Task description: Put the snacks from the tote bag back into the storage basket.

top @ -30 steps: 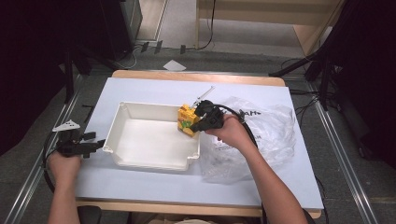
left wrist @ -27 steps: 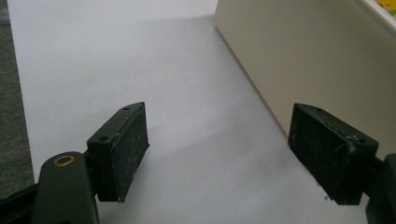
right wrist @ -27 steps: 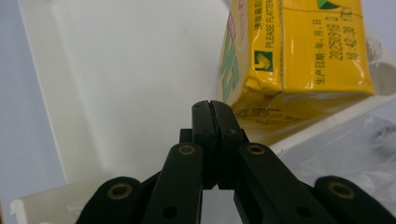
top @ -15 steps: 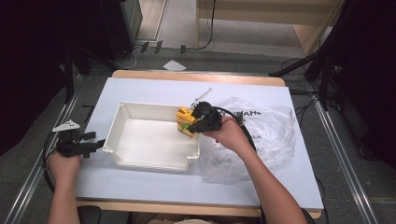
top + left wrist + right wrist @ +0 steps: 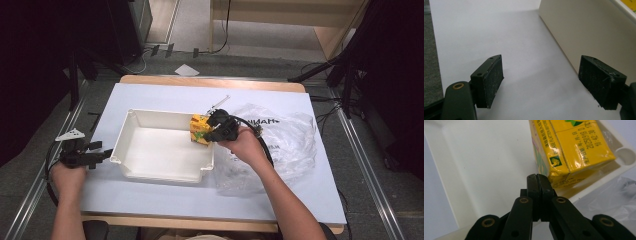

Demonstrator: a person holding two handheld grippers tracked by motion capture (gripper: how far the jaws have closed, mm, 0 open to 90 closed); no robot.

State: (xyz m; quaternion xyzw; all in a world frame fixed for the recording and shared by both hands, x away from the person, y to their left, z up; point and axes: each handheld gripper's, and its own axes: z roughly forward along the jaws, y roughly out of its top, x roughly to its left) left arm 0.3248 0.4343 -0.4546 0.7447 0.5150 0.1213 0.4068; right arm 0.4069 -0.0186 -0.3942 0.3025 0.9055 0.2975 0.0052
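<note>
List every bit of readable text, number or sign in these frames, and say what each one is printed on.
"PLEASE FLATTEN BEFORE..." runs along the edge of the yellow drink carton, cut off at the frame's top.
"20230918" and "10:42:30" are stamped on the carton's upper face; the characters beside them are too blurred to read.
Small Chinese print on the carton is too small to read.
Mirrored dark letters show on the clear plastic bag in the high view, not legible.
</note>
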